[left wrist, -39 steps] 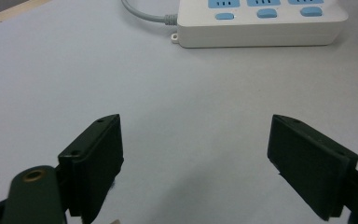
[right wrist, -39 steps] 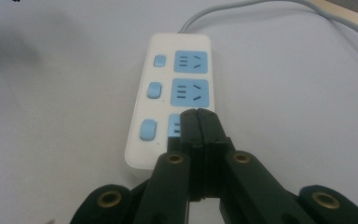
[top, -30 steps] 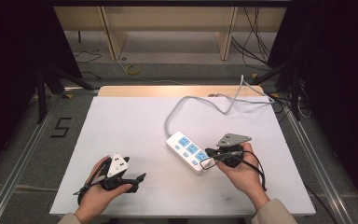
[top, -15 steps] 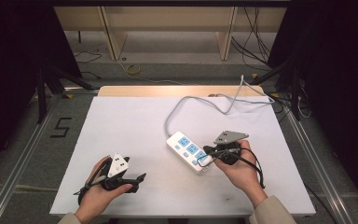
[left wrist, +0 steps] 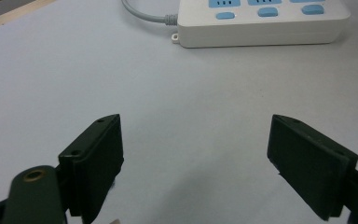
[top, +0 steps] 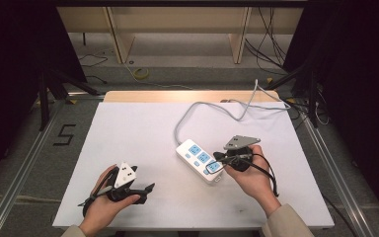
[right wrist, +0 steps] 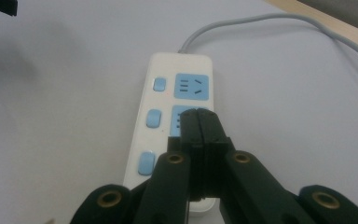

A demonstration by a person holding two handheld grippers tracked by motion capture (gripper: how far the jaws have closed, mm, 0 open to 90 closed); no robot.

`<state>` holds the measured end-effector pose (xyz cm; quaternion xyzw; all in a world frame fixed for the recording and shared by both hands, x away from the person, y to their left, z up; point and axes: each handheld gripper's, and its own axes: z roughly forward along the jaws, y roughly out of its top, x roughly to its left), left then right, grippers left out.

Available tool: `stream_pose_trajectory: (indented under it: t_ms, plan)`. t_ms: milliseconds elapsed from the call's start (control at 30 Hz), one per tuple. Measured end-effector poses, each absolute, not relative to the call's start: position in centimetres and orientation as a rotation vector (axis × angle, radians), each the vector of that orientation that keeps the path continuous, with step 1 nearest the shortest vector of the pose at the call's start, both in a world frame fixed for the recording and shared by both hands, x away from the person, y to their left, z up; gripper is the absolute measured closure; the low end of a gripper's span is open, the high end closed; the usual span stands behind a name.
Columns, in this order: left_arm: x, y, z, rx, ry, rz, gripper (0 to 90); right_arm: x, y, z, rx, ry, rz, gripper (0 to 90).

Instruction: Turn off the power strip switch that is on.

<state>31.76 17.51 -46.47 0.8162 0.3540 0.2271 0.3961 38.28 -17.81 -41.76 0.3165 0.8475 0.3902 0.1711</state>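
Left gripper sits low on the white table near the front-left, held in the left hand, jaws spread wide with nothing between them, pointing toward the strip. White power strip with blue sockets lies right of centre, angled; its grey cable loops back toward the far edge. Right gripper, in the right hand, has jaws pressed together, tips over the strip's near sockets; contact unclear.
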Motion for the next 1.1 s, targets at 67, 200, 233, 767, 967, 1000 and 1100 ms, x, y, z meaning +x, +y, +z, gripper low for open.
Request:
stream_pose_trajectory:
  t_ms: [67, 200, 233, 767, 967, 1000, 1100]
  plan:
    - [31.8, 17.5, -46.5, 2.070, 0.897, 0.577, 18.1, 38.4, -17.7, -41.7, 0.897, 2.412, 1.101, 90.0]
    - [31.8, 17.5, -46.5, 2.069, 0.896, 0.577, 18.1, 38.5, -17.5, -41.7, 0.897, 2.417, 1.094, 90.0]
    - [31.8, 17.5, -46.5, 2.070, 0.896, 0.578, 18.2, 38.6, -17.5, -41.7, 0.893, 2.416, 1.093, 90.0]
    - [31.8, 17.5, -46.5, 2.076, 0.891, 0.581, 18.3, 39.2, -16.9, -41.5, 0.886, 2.444, 1.072, 90.0]
    - [31.8, 17.4, -46.5, 2.076, 0.891, 0.580, 18.3, 39.5, -16.7, -41.2, 0.882, 2.453, 1.060, 90.0]
    - [31.8, 17.4, -46.5, 2.077, 0.890, 0.582, 18.4, 39.5, -16.6, -41.2, 0.880, 2.456, 1.058, 90.0]
    - [31.8, 17.4, -46.5, 2.077, 0.890, 0.581, 18.4, 39.6, -16.6, -41.1, 0.879, 2.457, 1.056, 90.0]
